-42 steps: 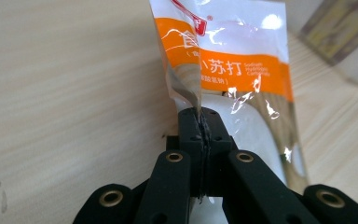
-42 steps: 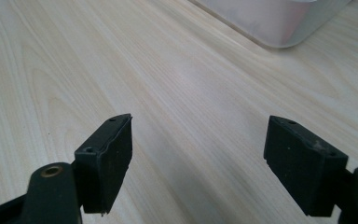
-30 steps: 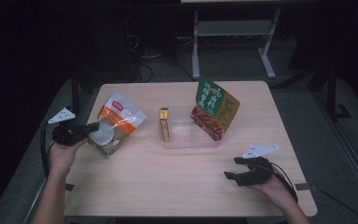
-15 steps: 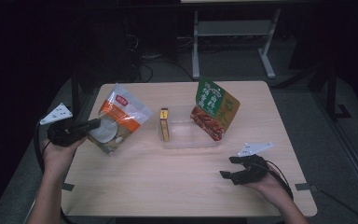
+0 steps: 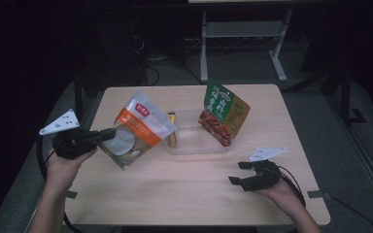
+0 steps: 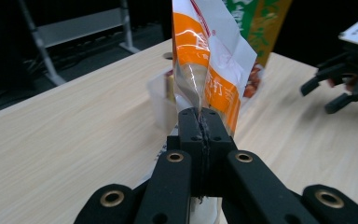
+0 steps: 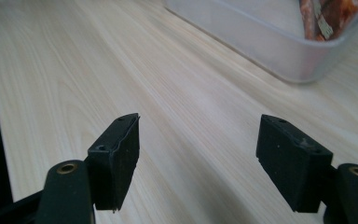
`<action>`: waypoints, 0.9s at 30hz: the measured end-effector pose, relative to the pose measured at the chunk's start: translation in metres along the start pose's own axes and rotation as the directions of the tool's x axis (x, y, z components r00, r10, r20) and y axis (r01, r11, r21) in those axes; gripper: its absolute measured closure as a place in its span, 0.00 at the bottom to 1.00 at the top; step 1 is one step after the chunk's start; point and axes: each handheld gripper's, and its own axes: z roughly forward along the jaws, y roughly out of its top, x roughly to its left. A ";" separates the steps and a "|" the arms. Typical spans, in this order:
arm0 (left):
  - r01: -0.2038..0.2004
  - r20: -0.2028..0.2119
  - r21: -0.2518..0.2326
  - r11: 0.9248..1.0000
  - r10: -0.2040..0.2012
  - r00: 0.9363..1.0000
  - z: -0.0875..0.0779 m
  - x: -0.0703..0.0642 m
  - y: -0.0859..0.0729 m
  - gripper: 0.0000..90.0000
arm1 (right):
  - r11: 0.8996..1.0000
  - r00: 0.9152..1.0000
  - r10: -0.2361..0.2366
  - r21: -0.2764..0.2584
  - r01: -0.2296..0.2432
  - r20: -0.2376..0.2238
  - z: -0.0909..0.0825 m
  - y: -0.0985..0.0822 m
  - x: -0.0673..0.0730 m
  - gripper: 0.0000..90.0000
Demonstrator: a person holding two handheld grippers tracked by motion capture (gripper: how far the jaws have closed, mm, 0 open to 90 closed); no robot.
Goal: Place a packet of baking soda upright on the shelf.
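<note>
Left tool (image 6: 200,122) – pinched orange pouch (image 6: 209,56) edge

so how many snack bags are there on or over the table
2: an orange bag clamped in the left gripper left of the clear tray, and a green bag leaning in that tray's right end.

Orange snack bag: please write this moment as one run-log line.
left hand-held gripper: shut on orange snack bag, lifted off table | right hand-held gripper: open, empty | clear tray: holds green bag
</note>
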 end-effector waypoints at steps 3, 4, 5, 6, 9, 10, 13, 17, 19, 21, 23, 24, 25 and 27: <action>0.010 0.032 -0.011 1.000 -0.010 0.999 0.007 -0.009 0.000 0.99 | 1.000 1.000 0.001 -0.032 -0.002 -0.032 0.000 0.006 0.003 0.33; 0.008 0.040 -0.011 1.000 -0.008 0.999 0.009 -0.013 0.001 0.99 | 0.999 0.999 0.004 -0.044 -0.007 -0.046 0.001 0.009 0.005 0.33; 0.006 0.052 -0.012 1.000 -0.005 0.999 0.012 -0.016 0.001 0.99 | 0.998 0.998 0.004 -0.055 -0.007 -0.057 0.003 0.012 0.006 0.33; 0.005 0.059 -0.014 1.000 -0.004 0.998 0.015 -0.020 0.002 0.99 | 0.998 0.998 0.000 -0.062 -0.004 -0.070 0.004 0.015 0.008 0.34; -0.014 0.092 -0.013 1.000 0.015 0.996 0.024 -0.030 0.005 0.99 | 0.997 0.995 -0.017 -0.077 0.009 -0.099 0.012 0.025 0.014 0.37; -0.019 0.104 -0.012 1.000 0.020 0.994 0.028 -0.033 0.006 0.99 | 0.997 0.993 -0.016 -0.079 0.007 -0.115 0.014 0.028 0.016 0.38; -0.027 0.145 -0.011 1.000 0.028 0.989 0.041 -0.042 0.009 0.99 | 0.994 0.989 -0.038 -0.103 0.024 -0.140 0.019 0.038 0.022 0.38; -0.025 0.193 -0.007 1.000 0.026 0.981 0.059 -0.053 0.011 0.99 | 0.988 0.982 -0.054 -0.154 0.026 -0.183 0.021 0.054 0.027 0.39; -0.023 0.212 -0.007 1.000 0.024 0.977 0.067 -0.057 0.011 0.99 | 0.982 0.977 -0.072 -0.188 0.034 -0.199 0.023 0.062 0.029 0.40; -0.020 0.223 -0.009 1.000 0.022 0.975 0.074 -0.061 0.010 0.99 | 0.977 0.971 -0.075 -0.213 0.026 -0.227 0.024 0.068 0.032 0.42; -0.019 0.237 -0.005 1.000 0.020 0.971 0.081 -0.063 0.010 0.99 | 0.974 0.968 -0.088 -0.226 0.034 -0.234 0.027 0.073 0.035 0.46; -0.016 0.240 -0.007 1.000 0.018 0.971 0.083 -0.064 0.009 0.99 | 0.972 0.966 -0.099 -0.231 0.043 -0.237 0.028 0.074 0.036 0.50; -0.016 0.245 -0.008 1.000 0.017 0.969 0.084 -0.065 0.009 0.99 | 0.971 0.966 -0.099 -0.234 0.042 -0.238 0.029 0.075 0.036 0.54; -0.009 0.250 -0.010 1.000 0.011 0.968 0.087 -0.066 0.008 0.99 | 0.970 0.965 -0.106 -0.238 0.047 -0.241 0.030 0.076 0.037 0.65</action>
